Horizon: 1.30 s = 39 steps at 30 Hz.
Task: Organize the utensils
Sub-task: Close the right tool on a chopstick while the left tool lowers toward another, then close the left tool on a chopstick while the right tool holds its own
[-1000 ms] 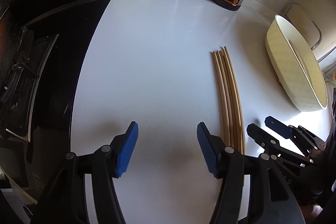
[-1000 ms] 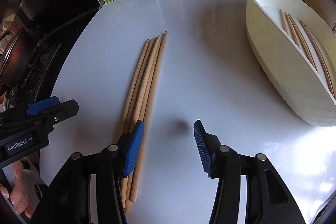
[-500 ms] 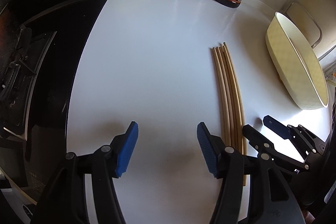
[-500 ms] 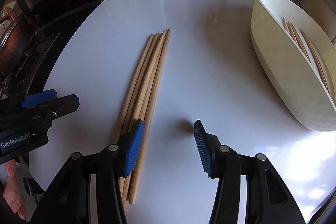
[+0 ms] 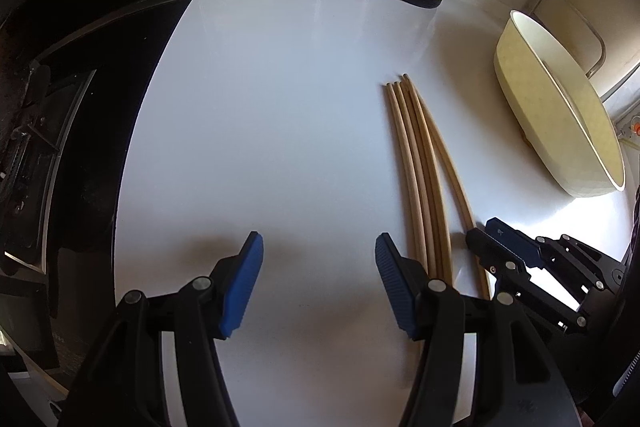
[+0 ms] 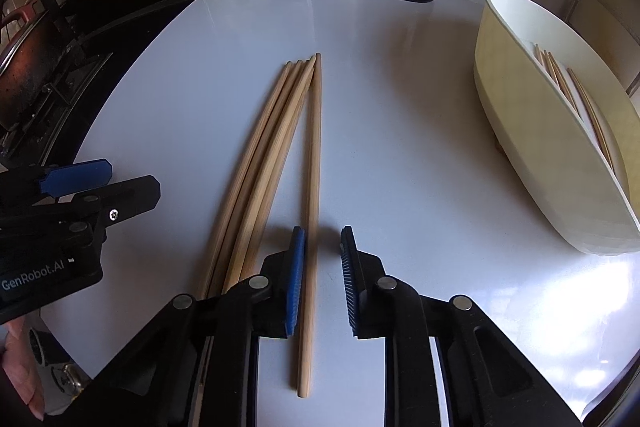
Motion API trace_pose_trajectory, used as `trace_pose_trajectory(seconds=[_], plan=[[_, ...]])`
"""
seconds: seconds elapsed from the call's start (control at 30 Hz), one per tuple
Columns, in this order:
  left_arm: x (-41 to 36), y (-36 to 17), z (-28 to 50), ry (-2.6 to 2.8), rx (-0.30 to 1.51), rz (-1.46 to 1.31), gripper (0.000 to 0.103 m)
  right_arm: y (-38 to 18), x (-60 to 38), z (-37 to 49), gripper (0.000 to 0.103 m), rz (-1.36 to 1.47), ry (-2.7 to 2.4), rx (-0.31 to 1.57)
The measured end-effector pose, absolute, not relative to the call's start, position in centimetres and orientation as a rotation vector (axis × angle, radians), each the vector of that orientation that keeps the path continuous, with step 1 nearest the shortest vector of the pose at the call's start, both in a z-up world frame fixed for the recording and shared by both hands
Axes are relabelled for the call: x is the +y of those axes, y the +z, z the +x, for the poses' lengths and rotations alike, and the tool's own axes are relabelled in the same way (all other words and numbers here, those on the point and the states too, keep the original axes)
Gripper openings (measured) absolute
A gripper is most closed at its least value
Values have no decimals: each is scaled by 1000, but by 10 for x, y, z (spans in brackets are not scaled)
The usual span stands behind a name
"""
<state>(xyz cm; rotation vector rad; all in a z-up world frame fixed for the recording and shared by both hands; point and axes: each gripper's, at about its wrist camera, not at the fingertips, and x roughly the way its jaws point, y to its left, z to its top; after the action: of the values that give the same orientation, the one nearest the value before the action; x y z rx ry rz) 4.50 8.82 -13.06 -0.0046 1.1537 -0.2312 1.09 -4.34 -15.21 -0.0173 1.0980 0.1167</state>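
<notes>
Straddling one chopstick (image 6: pixel 311 187) that is lying splayed apart from the bundle of chopsticks (image 6: pixel 260 163) on the white counter (image 6: pixel 400 107), the right gripper (image 6: pixel 320 279) is sitting with its blue pads partly apart, the left pad touching the stick and the right one clear of it, so nothing is being grasped. For a clean pick, I judge it should be squeezing squarely across the stick and lifting level, keeping the neighbouring sticks out of the pads. The left gripper (image 5: pixel 318 283) is hanging wide apart and holding nothing, beside the bundle. The cream utensil tray (image 6: pixel 532 163), already holding several chopsticks, is waiting well to the right.
</notes>
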Motion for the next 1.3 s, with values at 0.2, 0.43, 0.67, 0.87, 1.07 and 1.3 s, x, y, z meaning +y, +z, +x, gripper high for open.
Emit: trace_pose_trajectory(seconds=[0.2,0.43,0.67,0.87,1.07,1.3], plan=[[71,-131,43,-273,1136,19,58,-152,-57,6,7,15,101,1102],[53,-140,43,-309,1146,47,58,-151,-85,-7,7,52,57,1116],[45,-149,40,-307,1153,72,60,-150,-104,-14,7,89,29,1123],[47,-151,42,-268,1142,96,68,-144,-106,-12,27,95,28,1089],[51,-151,45,-228,1133,127,72,-148,-106,-7,28,79,23,1098],[52,-151,47,-213,1127,122,77,-154,-106,-2,33,67,11,1107]])
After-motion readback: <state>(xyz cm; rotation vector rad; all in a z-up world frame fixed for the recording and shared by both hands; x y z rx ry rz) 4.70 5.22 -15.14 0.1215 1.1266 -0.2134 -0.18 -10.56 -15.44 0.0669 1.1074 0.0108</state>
